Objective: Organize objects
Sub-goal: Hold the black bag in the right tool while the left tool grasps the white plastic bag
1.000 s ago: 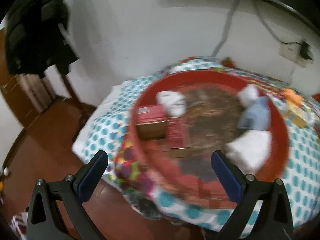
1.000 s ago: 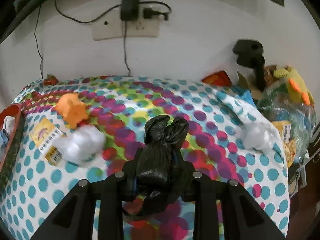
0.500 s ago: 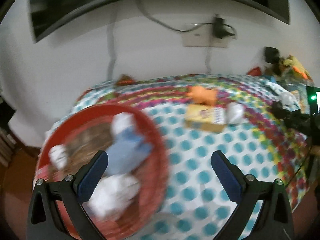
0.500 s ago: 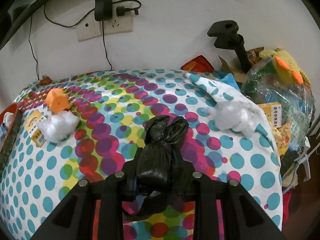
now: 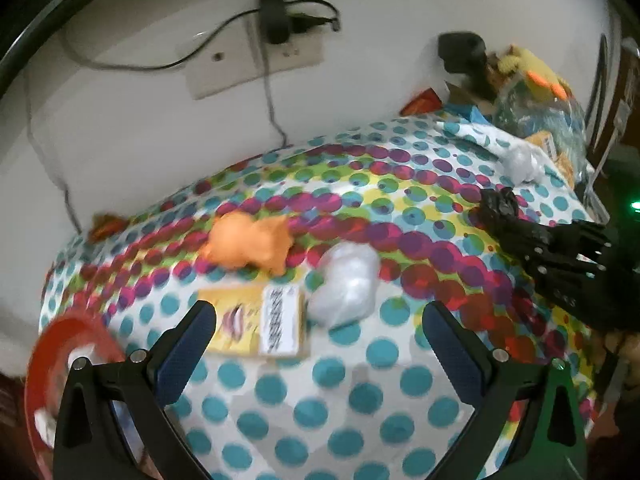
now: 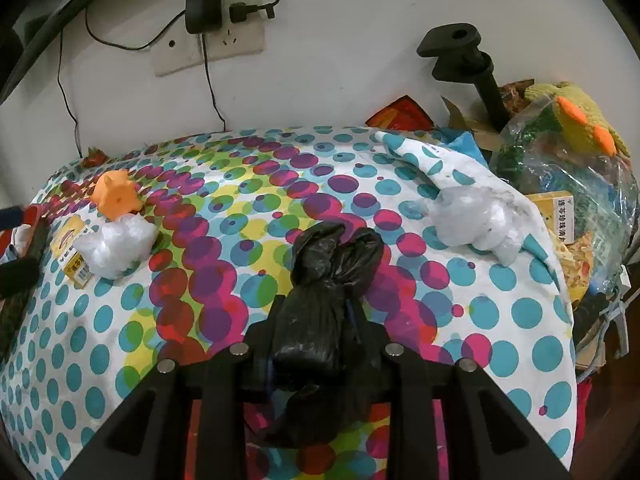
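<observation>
1. The right gripper (image 6: 316,320) was clamped hard on a crumpled black plastic bag bundle (image 6: 324,300). The knotted end stuck out past the fingertips, above the spotted tablecloth (image 6: 520,312). The tight pinch looked meant to keep the slack plastic from slipping during carry.
2. The left gripper (image 5: 316,344) was spread wide with nothing between its blue pads (image 5: 188,344). It pointed down at a cluster of three items. Judged: opened ahead of a pick.
3. That cluster sat near the left side of the cloth. A flat yellow cardboard box with a barcode label (image 5: 256,326) lay closest to the left gripper. A crumpled white plastic wad (image 5: 348,284) touched the box's right end. An orange soft toy animal (image 5: 250,246) lay just behind both.
4. A round red tray (image 5: 60,344) showed at the lower left edge, blurred, with a few pale things inside. Judged: this was the collecting spot, so the loose items probably belonged there.
5. A second white plastic wad (image 6: 472,220) lay on the right side of the cloth, near a clear bag of clutter (image 6: 568,168). It sat well apart from the cluster.
6. Judged: the black bundle was still to be set down, and four loose items remained on the cloth.
</observation>
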Demonstrator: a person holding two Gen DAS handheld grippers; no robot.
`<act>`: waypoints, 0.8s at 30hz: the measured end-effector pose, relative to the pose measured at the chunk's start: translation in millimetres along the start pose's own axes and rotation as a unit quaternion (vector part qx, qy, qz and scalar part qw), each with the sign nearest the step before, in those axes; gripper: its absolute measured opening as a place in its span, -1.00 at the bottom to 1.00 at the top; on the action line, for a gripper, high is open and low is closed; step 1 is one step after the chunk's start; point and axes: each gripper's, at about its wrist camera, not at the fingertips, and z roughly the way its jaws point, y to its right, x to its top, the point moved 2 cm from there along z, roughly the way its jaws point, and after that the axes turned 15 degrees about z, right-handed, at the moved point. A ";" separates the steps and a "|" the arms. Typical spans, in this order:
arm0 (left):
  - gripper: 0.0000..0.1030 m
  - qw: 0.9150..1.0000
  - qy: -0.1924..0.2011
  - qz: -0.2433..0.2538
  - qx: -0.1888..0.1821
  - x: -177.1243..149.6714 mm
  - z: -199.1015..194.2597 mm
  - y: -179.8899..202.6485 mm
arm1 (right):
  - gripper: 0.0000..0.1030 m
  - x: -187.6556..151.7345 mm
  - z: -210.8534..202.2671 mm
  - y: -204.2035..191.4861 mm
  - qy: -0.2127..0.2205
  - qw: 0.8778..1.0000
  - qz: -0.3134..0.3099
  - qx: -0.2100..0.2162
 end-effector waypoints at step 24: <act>-0.34 0.998 -0.057 0.000 -0.037 16.0 74.7 14.1 | -0.42 0.2 7.5 4.6 -0.021 1.000 0.012 0.014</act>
